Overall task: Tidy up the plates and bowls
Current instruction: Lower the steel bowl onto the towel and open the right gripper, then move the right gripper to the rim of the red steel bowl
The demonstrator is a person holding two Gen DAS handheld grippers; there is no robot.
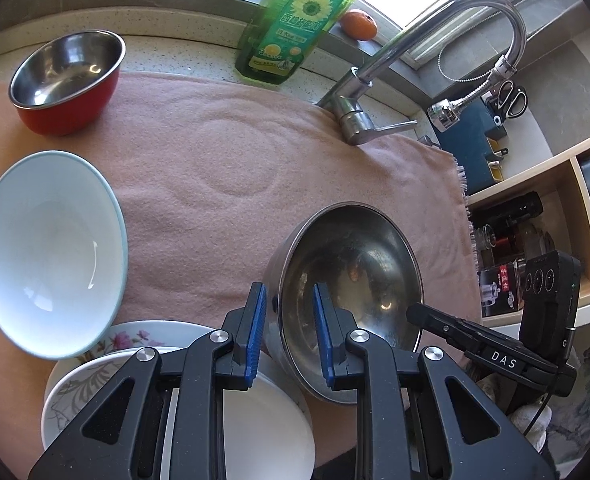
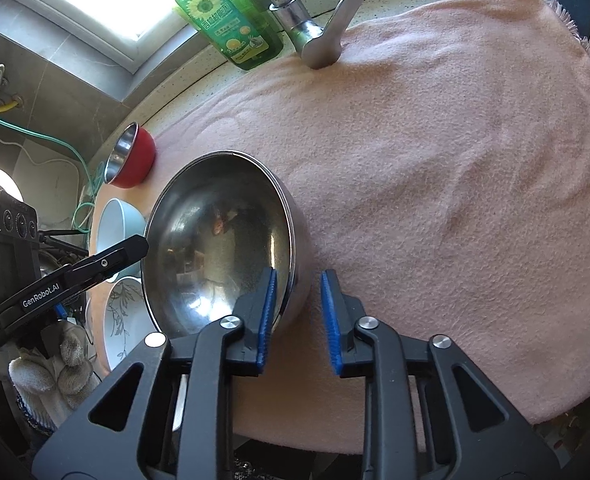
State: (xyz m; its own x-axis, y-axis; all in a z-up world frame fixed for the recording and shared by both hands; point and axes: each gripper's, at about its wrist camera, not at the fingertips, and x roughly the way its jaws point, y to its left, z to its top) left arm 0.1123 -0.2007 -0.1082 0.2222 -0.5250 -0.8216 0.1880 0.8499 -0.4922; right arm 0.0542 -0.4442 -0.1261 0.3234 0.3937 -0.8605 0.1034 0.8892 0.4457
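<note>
Left gripper (image 1: 289,334): jaws parted, straddling near rim of steel bowl (image 1: 349,280), contact unclear. Right gripper (image 2: 297,318): parted likewise astride same bowl's rim, 5 o'clock side. Bowl on pink towel (image 2: 435,160); floral plates (image 1: 107,364) at 7 o'clock.

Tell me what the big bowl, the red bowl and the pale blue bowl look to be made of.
Big bowl: likely stainless steel, mirror-like reflections. Red bowl: metal inside, glossy red coating outside. Pale blue bowl: probably glazed ceramic, smooth white interior with glints.
</note>
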